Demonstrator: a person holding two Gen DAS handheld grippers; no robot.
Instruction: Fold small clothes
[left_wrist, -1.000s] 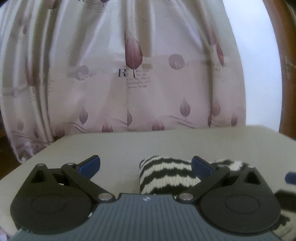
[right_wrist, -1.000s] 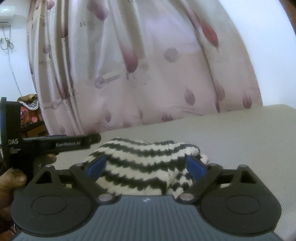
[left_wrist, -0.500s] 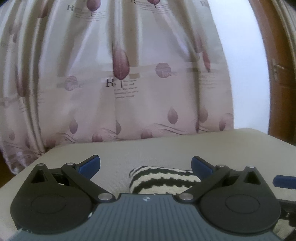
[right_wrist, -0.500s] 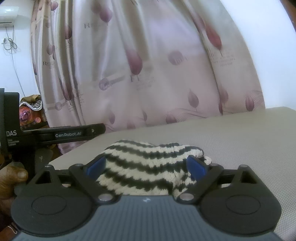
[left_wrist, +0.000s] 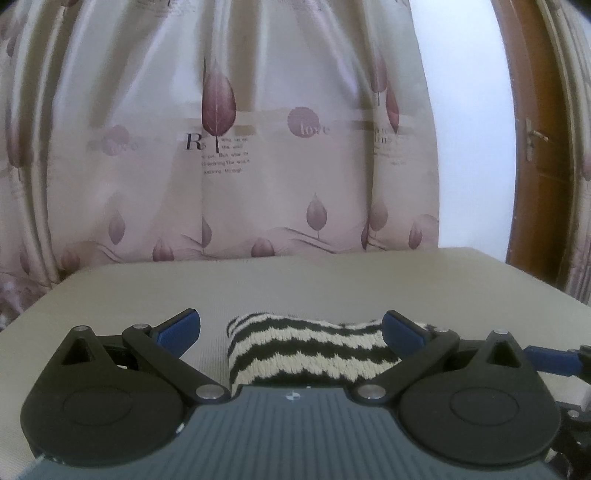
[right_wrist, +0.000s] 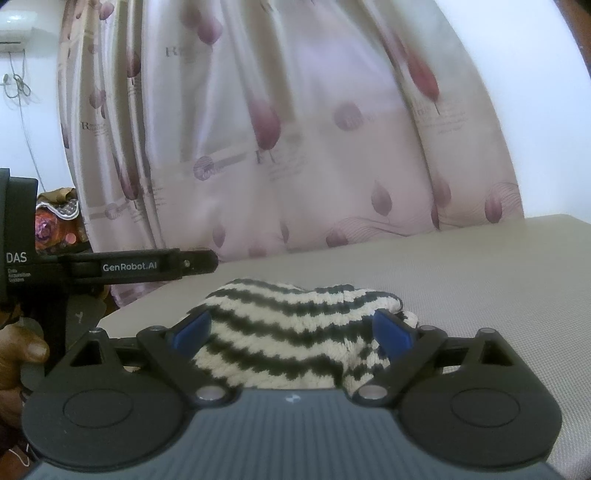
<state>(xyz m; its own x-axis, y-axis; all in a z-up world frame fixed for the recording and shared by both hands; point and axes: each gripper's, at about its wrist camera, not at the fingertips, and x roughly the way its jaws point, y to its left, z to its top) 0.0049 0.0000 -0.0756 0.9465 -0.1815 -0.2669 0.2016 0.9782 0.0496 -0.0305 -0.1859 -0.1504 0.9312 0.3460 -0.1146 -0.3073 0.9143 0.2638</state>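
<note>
The left gripper (left_wrist: 291, 326) hovers with jaws spread wide and grips nothing; the black-and-white striped knit garment (left_wrist: 310, 350) lies bunched on the beige table (left_wrist: 332, 284) at its 12 o'clock, nearer the right-hand blue pad. The right gripper (right_wrist: 291, 328) is likewise wide open and empty, the garment heaped between its fingers; a leaf-print curtain (right_wrist: 295, 147) hangs at 12 o'clock beyond the table.

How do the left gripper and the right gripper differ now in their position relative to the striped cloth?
The left gripper has bare beige surface by its left finger; the striped knit garment fills only the right part of its gap. The right gripper has the garment filling its whole gap. The garment lies low and flat before the left gripper, humped before the right. Both are open, gripping nothing.
</note>
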